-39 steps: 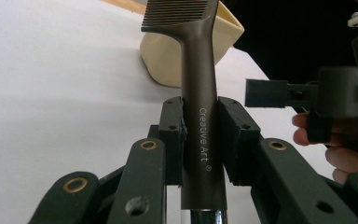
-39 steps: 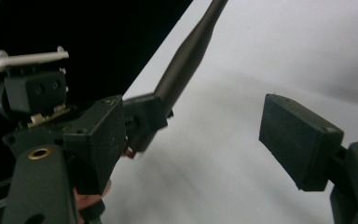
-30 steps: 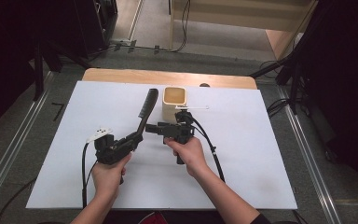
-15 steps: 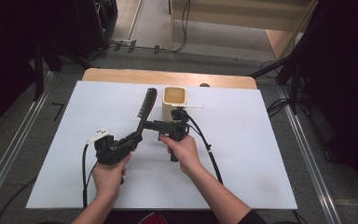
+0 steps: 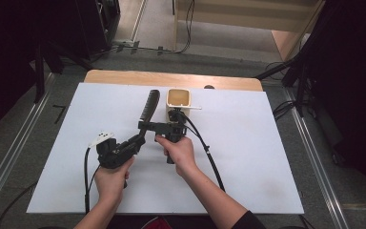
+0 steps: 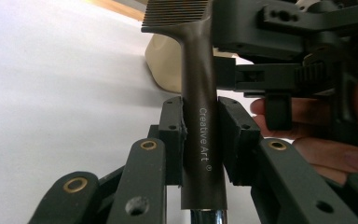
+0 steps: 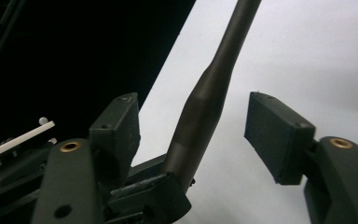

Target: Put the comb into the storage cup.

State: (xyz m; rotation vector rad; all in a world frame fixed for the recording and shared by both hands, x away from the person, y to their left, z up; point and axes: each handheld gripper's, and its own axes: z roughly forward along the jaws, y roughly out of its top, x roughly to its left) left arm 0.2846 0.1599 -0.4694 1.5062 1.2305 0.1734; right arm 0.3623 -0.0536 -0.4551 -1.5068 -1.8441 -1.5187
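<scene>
A dark brush [image 5: 149, 106] with "Creative Art" printed on its brown handle [image 6: 204, 126] slants up over the white table. My left gripper [image 5: 139, 138] is shut on that handle, its pads pressing both sides [image 6: 200, 140]. My right gripper [image 5: 144, 125] comes in from the right, crosswise to the brush. Its jaws have just been closing and stand on either side of the handle [image 7: 204, 109]. The handle lies close to the left pad [image 7: 119, 128], while the right pad [image 7: 275, 135] is clear of it.
A beige cup [image 5: 178, 98] stands just behind the right gripper, with a thin white stick [image 5: 193, 108] at its side. The white sheet [image 5: 267, 157] covers a wooden table [image 5: 124, 76]. Cables trail from both grippers toward the front edge.
My right gripper has slid left to the brush handle and its jaws have narrowed around it. The left gripper and brush have stayed put.
</scene>
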